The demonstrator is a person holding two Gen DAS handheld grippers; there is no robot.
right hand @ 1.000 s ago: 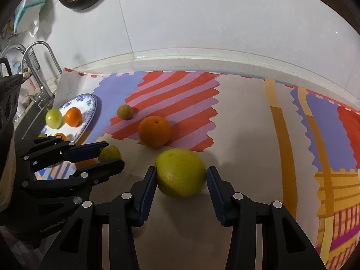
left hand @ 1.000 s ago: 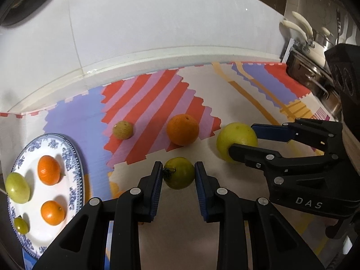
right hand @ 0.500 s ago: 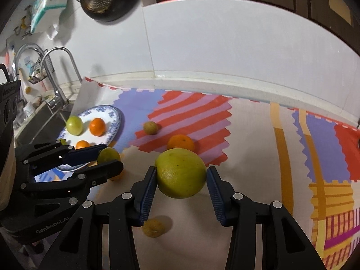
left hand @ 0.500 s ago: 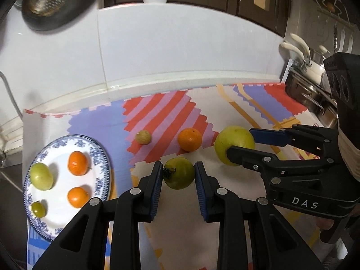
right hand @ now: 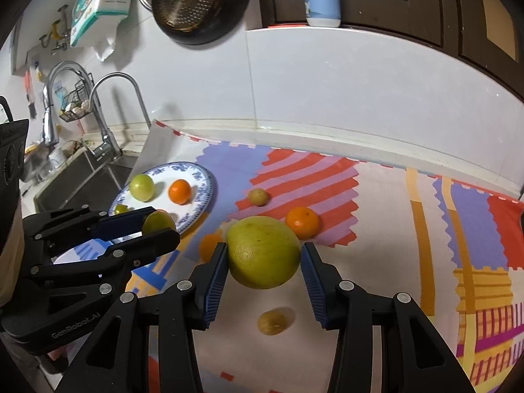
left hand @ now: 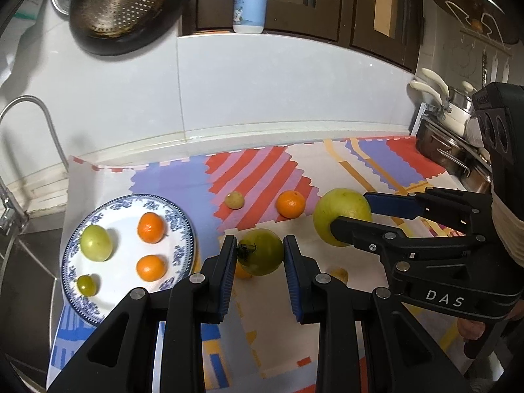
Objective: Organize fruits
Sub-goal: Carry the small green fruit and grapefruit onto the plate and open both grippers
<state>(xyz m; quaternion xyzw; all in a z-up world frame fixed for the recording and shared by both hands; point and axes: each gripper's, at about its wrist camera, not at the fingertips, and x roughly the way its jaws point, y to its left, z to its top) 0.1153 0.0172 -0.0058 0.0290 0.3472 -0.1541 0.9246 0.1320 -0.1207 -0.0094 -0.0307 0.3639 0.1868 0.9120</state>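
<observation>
My left gripper (left hand: 259, 253) is shut on a green tomato (left hand: 261, 251) and holds it above the patterned mat. My right gripper (right hand: 263, 262) is shut on a large yellow-green citrus (right hand: 263, 251), also lifted off the mat; it shows in the left wrist view as citrus (left hand: 340, 213). A blue-and-white plate (left hand: 178, 229) at the left carries two small oranges, a green fruit and a small green one. On the mat lie an orange (left hand: 290, 203), a small brown fruit (left hand: 234, 200) and another small brown fruit (right hand: 271, 322) below the citrus. A further orange (right hand: 209, 245) sits under the left gripper.
A sink with tall faucets (right hand: 108, 111) lies left of the mat. Pots (left hand: 442, 150) stand at the right edge. A white tiled wall backs the counter, with a colander in a pan (left hand: 121, 3) and a blue bottle (left hand: 250, 0) above it.
Both grippers rose with their fruits, which left the mat. The view pulled back, revealing the wall, shelf and faucet. A small brown fruit and an orange came into sight beneath the lifted fruits.
</observation>
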